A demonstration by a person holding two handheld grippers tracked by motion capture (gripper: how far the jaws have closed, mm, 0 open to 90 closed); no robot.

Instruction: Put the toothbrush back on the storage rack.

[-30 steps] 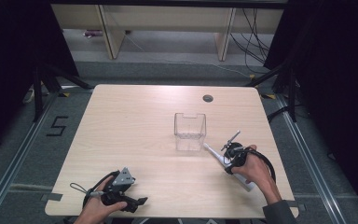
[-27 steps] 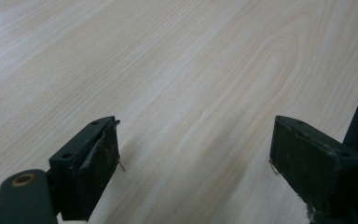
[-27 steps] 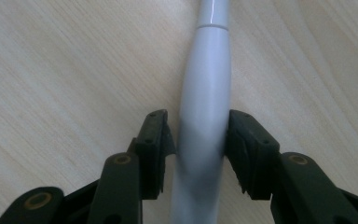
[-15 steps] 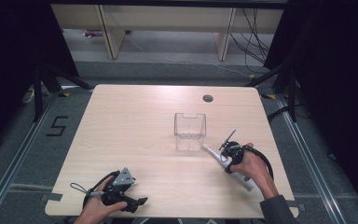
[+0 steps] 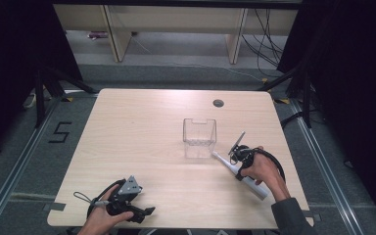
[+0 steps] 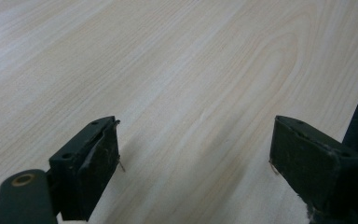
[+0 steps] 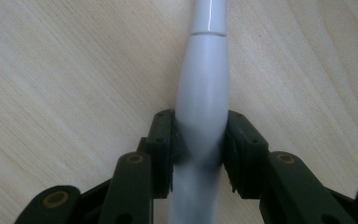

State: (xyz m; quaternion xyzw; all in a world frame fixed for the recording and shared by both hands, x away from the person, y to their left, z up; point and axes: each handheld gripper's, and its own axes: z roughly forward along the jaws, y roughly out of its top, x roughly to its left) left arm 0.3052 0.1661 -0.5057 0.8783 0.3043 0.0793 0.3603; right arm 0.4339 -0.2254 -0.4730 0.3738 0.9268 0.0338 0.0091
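A pale wooden table [image 5: 142,137] sits among dark curtains. My right claw [image 7: 199,140] is clamped on a white electric toothbrush [image 7: 203,98], which lies just ahead between its jaws; a second ago the claw sat slightly farther back, so I judge a lift comes next. Its long axis runs away from my claw, its thin neck toward a clear box [image 5: 199,137]. My left claw [image 6: 193,158] gapes empty.

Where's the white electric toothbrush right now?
In the high view, the white electric toothbrush lies on the table's right side, clamped in the right tool, its head beside the clear plastic box.
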